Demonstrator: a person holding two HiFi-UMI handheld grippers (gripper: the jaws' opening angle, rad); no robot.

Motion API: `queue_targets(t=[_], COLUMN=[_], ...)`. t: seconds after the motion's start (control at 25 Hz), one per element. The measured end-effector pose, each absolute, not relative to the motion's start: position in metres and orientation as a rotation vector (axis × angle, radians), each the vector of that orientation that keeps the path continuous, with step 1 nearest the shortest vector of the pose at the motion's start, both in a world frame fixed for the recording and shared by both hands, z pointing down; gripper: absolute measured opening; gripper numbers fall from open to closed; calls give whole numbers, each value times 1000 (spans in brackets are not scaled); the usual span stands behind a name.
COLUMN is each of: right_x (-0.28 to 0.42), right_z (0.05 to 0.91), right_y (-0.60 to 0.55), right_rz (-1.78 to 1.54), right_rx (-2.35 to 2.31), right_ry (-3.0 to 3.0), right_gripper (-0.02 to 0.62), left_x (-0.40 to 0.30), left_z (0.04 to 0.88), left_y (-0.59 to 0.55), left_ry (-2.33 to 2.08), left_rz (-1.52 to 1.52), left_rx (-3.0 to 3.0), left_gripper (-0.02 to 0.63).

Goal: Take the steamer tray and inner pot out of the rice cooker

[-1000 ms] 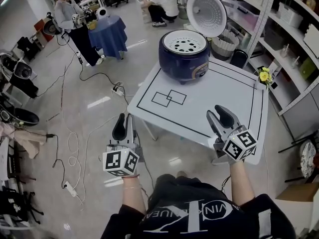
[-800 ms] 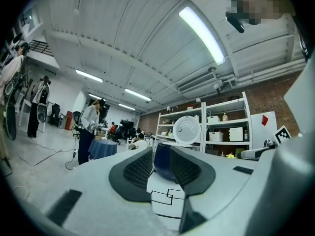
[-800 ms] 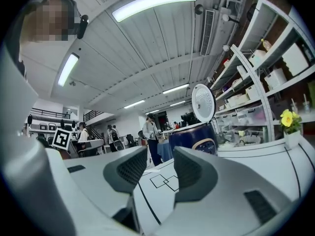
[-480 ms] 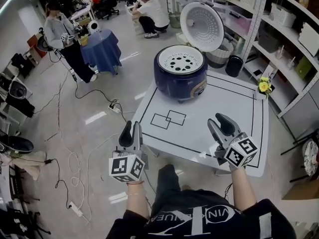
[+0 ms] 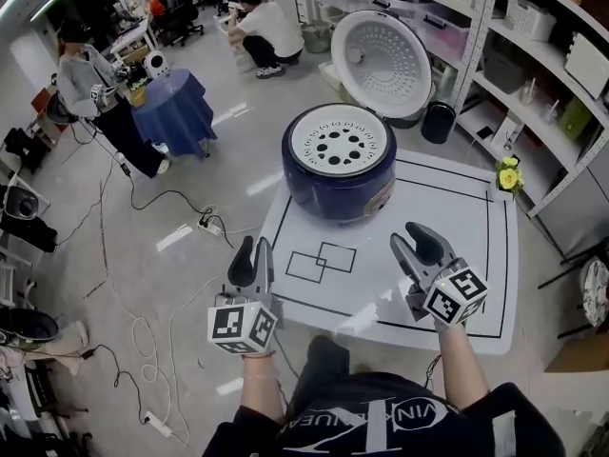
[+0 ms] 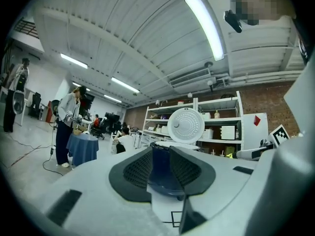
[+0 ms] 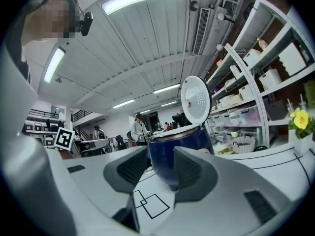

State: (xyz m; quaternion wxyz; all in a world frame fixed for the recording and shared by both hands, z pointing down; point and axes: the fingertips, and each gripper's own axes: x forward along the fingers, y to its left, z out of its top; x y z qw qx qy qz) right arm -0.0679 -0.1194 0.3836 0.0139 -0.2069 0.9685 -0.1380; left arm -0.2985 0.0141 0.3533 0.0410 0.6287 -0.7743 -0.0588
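A dark blue rice cooker (image 5: 335,184) stands at the far left of the white table (image 5: 447,217), its lid (image 5: 381,60) tipped up behind it. The white steamer tray (image 5: 341,146), round with several holes, sits in the cooker's top; the inner pot beneath is hidden. My left gripper (image 5: 252,252) hovers open and empty off the table's near left edge. My right gripper (image 5: 415,239) is open and empty over the table's near part. Both point level at the cooker (image 6: 161,156) (image 7: 179,146), well short of it.
Two overlapping black squares (image 5: 319,260) are drawn on the table inside a black border. A yellow flower (image 5: 509,174) stands at the right edge, shelves (image 5: 533,55) behind it. Cables (image 5: 124,255) lie on the floor at left; people and a blue-draped table (image 5: 171,108) are farther back.
Both grippers and the head have moved forward toward the table, so the cooker looks closer and larger. The jaws stand as before, with nothing taken hold of.
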Motion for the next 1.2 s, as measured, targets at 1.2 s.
queue_targets(t=[1.2], right_x=[-169], right_z=[352], right_y=[-286], right_rz=[-202], right_rx=[-1151], right_ry=[3169], right_gripper=[165], left_x=[-370], left_z=[330], left_y=[-180], left_ry=[-2113], left_rz=[-92], left_rx=[2240], left_gripper=[81])
